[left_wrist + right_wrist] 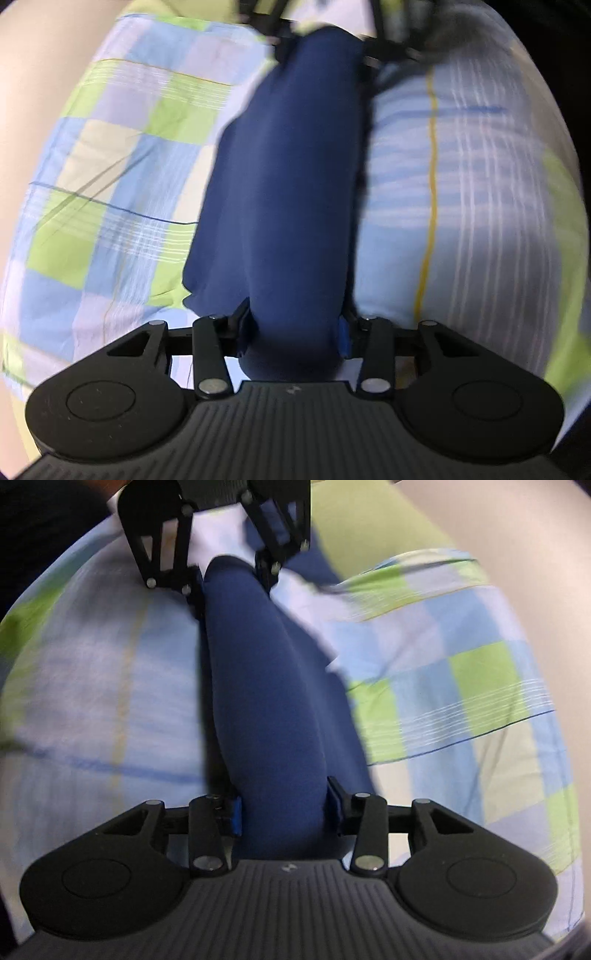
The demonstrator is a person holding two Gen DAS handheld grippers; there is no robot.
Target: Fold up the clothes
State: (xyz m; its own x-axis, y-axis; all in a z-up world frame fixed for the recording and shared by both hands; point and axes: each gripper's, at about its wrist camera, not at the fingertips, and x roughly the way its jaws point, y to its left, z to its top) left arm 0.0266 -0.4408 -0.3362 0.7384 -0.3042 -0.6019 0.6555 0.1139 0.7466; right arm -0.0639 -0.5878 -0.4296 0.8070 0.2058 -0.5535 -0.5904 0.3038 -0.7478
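Checked cotton in pale blue, lime green, lilac and cream covers the work surface: a bedsheet (110,184) printed with thin white line bands, one narrow yellow stripe and dark blue lines. Its weave looks smooth and matte, with shallow creases. Beyond the sheet's edge, a plain beige wall (33,92) curves up the side of the left wrist view; the far corners of both views fall into darkness.

Navy garment (288,192): soft, unpatterned knit, bunched into a thick rounded roll. It hangs stretched between the two tools above the sheet, its ends at the fingers.

Left gripper (293,325): black linkage body with ribbed housing and blue finger pads; jaws narrow, clamped on one end of the roll.

Right gripper (282,812): same build; jaws narrow, clamped on the opposite end. Each tool faces the other along the roll.
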